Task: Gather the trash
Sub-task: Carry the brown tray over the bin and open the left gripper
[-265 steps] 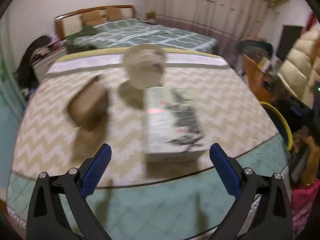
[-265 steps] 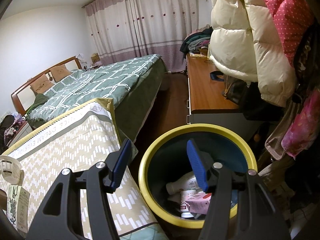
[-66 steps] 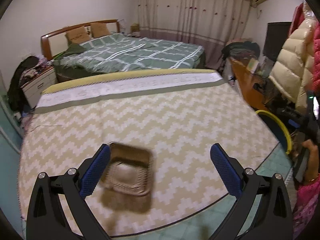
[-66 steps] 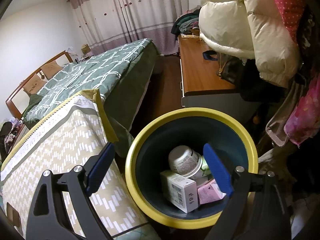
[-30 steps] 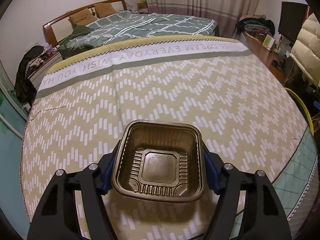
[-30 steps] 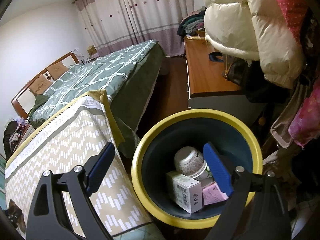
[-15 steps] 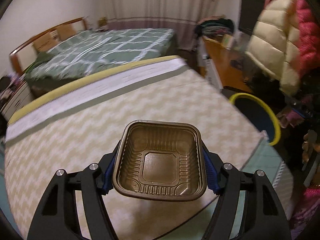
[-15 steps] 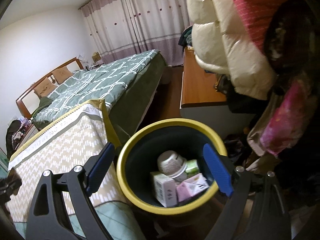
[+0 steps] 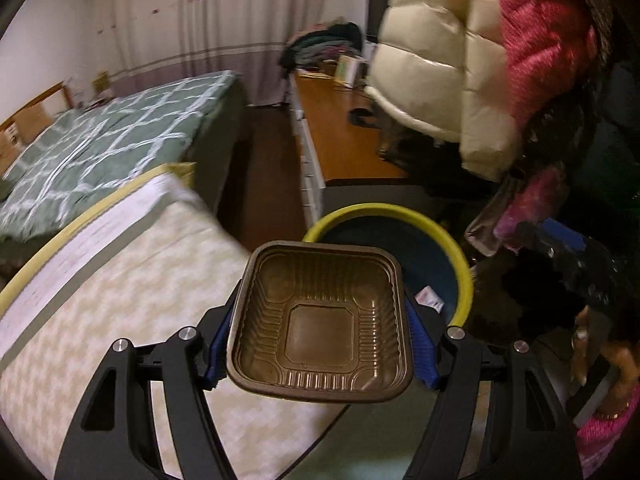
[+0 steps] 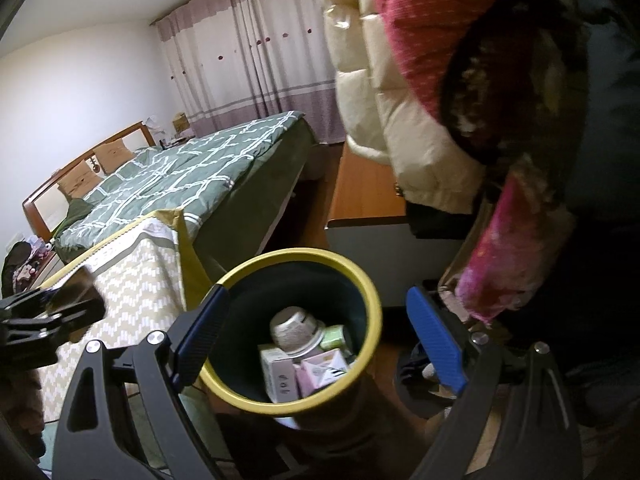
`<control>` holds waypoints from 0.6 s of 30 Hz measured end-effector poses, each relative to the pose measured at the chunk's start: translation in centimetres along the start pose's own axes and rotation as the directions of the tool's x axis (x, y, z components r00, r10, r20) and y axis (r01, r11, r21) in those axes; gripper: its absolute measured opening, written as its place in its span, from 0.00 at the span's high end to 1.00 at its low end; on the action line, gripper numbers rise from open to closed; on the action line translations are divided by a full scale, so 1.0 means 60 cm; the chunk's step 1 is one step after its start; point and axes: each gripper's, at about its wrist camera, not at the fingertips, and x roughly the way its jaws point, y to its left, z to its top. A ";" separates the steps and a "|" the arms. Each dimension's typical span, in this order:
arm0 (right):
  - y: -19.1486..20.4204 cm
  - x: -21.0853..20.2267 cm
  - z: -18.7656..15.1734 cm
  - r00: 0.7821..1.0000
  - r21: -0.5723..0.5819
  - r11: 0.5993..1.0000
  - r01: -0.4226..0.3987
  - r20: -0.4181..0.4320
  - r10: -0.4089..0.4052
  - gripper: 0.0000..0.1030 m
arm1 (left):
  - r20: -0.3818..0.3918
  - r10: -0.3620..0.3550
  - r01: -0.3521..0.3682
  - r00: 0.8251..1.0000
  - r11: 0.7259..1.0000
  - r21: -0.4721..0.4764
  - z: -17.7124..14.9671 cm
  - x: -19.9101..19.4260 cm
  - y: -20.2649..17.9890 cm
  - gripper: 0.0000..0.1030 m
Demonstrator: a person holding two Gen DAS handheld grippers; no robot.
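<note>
While our left gripper (image 9: 320, 348) clamps the brown plastic tray (image 9: 320, 320) just short of the yellow-rimmed bin (image 9: 460, 248), our right gripper (image 10: 316, 340) hangs wide and empty above that bin.

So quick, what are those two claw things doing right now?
Left gripper: closed on the brown plastic tray.
Right gripper: open, holding nothing, above the bin.
</note>
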 end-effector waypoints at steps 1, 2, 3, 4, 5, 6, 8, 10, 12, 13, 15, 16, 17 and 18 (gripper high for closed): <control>-0.006 -0.002 0.000 1.000 0.001 1.000 0.003 0.002 -0.003 0.17 | -0.005 -0.008 0.008 1.000 1.000 0.013 0.010 0.015 -0.015 0.32; -0.010 -0.004 0.000 1.000 -0.001 1.000 0.008 0.003 -0.008 0.17 | -0.012 -0.014 0.015 1.000 1.000 0.026 0.020 0.032 -0.030 0.33; -0.014 -0.005 0.000 1.000 -0.003 1.000 0.014 0.003 -0.014 0.17 | -0.018 -0.019 0.019 1.000 0.999 0.033 0.025 0.044 -0.037 0.33; -0.019 -0.006 -0.001 1.000 -0.003 1.000 0.019 0.004 -0.019 0.17 | -0.029 -0.025 0.027 0.999 0.999 0.041 0.031 0.060 -0.049 0.32; -0.024 -0.006 -0.001 1.000 -0.001 1.000 0.022 0.004 -0.022 0.17 | -0.042 -0.034 0.036 0.999 0.998 0.048 0.037 0.076 -0.059 0.33; -0.029 -0.007 -0.002 1.000 0.002 1.000 0.022 0.004 -0.022 0.17 | -0.053 -0.040 0.043 0.998 0.998 0.053 0.040 0.089 -0.067 0.33; -0.038 -0.006 -0.004 1.000 0.007 1.000 0.026 0.003 -0.026 0.17 | -0.082 -0.043 0.048 0.996 0.997 0.059 0.046 0.123 -0.083 0.33; -0.047 -0.008 -0.005 1.000 0.017 0.999 0.029 0.004 -0.030 0.17 | -0.105 -0.042 0.048 0.994 0.997 0.059 0.048 0.149 -0.092 0.32; -0.053 -0.012 -0.007 1.000 0.025 0.999 0.027 0.005 -0.027 0.17 | -0.126 -0.033 0.040 0.992 0.997 0.059 0.051 0.173 -0.098 0.33; -0.056 -0.013 -0.008 1.000 0.026 0.999 0.027 0.006 -0.027 0.17 | -0.140 -0.029 0.037 0.990 0.997 0.061 0.053 0.188 -0.102 0.33; -0.060 -0.019 -0.009 1.000 0.028 0.999 0.027 0.008 -0.027 0.17 | -0.153 -0.025 0.035 0.988 0.997 0.062 0.052 0.205 -0.106 0.33; -0.062 -0.020 -0.009 1.000 0.028 0.999 0.028 0.009 -0.028 0.17 | -0.162 -0.020 0.031 0.987 0.997 0.068 0.053 0.216 -0.109 0.33; -0.062 -0.021 -0.009 1.000 0.029 0.999 0.029 0.010 -0.029 0.17 | -0.167 -0.018 0.030 0.986 0.997 0.070 0.053 0.222 -0.110 0.32; -0.061 -0.022 -0.009 1.000 0.030 0.999 0.029 0.010 -0.030 0.17 | -0.171 -0.019 0.031 0.985 0.997 0.069 0.052 0.227 -0.111 0.32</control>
